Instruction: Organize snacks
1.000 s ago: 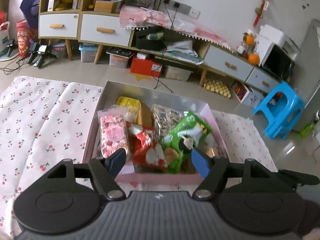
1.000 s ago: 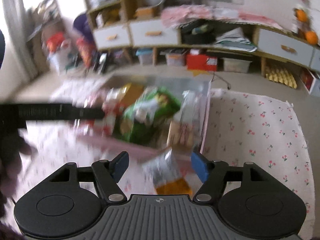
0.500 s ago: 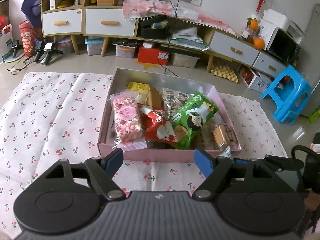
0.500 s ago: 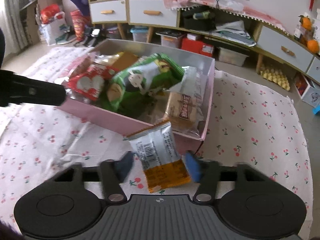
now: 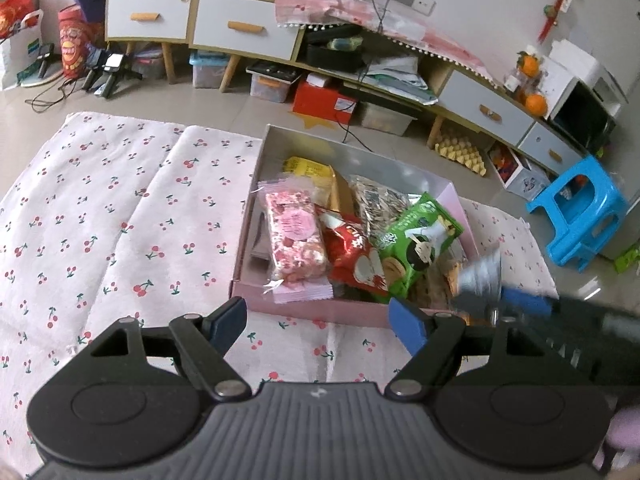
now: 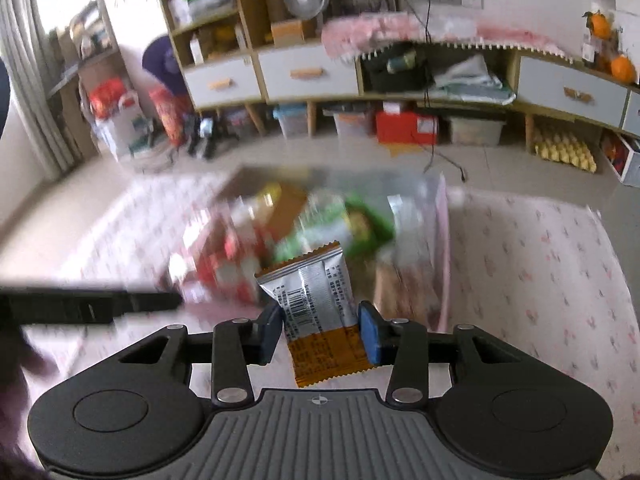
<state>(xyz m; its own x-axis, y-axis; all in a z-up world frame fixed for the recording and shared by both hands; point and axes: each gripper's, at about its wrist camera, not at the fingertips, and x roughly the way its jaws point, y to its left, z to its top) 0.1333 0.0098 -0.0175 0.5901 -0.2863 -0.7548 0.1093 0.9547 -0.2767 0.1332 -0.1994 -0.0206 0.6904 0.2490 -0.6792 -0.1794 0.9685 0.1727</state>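
A pink box [image 5: 296, 309] full of snack packs sits on the cherry-print cloth; a pink candy pack [image 5: 294, 238], a red bag [image 5: 356, 258] and a green bag [image 5: 416, 240] lie in it. My left gripper [image 5: 318, 318] is open and empty, just before the box's near wall. My right gripper [image 6: 320, 330] is shut on a silver-and-orange snack packet [image 6: 316, 300] and holds it raised near the box's right front corner. The packet also shows blurred in the left wrist view [image 5: 478, 278]. The box is blurred in the right wrist view [image 6: 442, 248].
The cherry-print cloth [image 5: 120, 216] covers the floor around the box. A low cabinet with drawers [image 5: 244, 26] runs along the back wall, with storage bins under it. A blue stool [image 5: 580, 216] stands at the right. My left gripper's arm [image 6: 88, 306] shows in the right wrist view.
My right gripper closed on the silver-and-orange packet and lifted it off the cloth. My left gripper drew back a little from the box and stays open.
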